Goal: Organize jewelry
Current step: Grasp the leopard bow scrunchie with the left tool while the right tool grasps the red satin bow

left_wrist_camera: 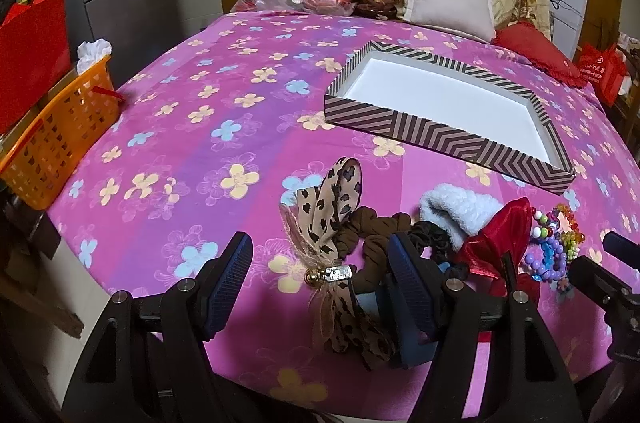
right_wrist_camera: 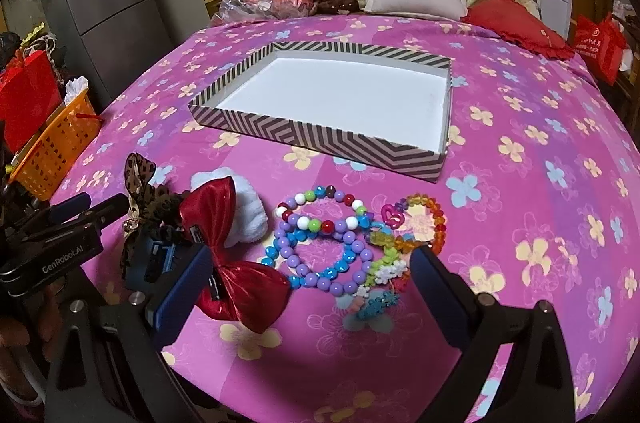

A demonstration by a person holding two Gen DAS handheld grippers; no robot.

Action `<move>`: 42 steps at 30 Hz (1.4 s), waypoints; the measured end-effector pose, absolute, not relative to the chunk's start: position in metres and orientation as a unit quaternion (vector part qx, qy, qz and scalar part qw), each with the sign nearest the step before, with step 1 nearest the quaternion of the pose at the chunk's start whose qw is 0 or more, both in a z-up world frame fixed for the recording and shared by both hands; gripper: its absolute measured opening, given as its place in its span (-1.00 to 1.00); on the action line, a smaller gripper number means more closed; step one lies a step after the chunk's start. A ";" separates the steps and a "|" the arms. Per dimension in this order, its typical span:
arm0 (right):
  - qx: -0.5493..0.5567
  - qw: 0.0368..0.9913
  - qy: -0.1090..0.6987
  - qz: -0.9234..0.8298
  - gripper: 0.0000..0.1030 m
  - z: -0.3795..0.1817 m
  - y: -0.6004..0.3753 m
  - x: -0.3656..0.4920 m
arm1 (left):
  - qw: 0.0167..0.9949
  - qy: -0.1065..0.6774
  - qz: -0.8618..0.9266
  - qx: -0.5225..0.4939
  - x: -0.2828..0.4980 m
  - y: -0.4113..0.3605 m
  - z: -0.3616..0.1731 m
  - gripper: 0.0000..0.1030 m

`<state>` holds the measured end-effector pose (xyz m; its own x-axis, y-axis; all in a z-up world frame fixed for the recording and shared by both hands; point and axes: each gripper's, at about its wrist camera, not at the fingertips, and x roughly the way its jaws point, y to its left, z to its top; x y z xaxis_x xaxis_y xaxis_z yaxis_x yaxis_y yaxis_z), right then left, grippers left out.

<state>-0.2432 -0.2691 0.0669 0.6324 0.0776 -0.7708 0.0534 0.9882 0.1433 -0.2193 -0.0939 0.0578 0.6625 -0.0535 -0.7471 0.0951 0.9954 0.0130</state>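
Both claws spread wide, holding nothing. The left gripper straddles a leopard-print bow with a small gold bead, lying on a brown scrunchie. The right gripper frames a tangle of beaded bracelets in purple, blue, white, green and orange. Beside them lie a shiny red bow and a white fluffy scrunchie. All sits near the bedspread's front edge; the striped, white-lined box lies toward the middle.
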 end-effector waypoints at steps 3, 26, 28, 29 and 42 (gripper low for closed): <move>0.071 0.900 0.431 0.011 0.96 0.066 -0.264 -0.243 | 0.911 0.411 -0.040 0.024 -0.219 -0.093 0.057 0.39; 0.054 0.869 0.475 0.125 -0.33 0.026 -0.214 -0.213 | 0.875 0.466 -0.133 -0.008 -0.228 -0.076 0.041 0.39; 0.057 0.867 0.476 0.137 -0.56 0.023 -0.213 -0.214 | 0.867 0.474 -0.154 -0.011 -0.230 -0.081 0.041 0.38; 0.058 0.867 0.474 0.139 -0.60 0.024 -0.214 -0.215 | 0.865 0.475 -0.161 -0.011 -0.230 -0.083 0.041 0.38; 0.102 0.889 0.433 0.109 -0.63 0.060 -0.261 -0.230 | 0.839 0.488 -0.239 -0.011 -0.229 -0.115 0.040 -0.13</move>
<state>-0.2302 -0.2607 0.0597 0.6018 0.2825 -0.7470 -0.1055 0.9553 0.2763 -0.2289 -0.1154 0.0398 0.4090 -0.4122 -0.8141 0.3897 0.8856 -0.2526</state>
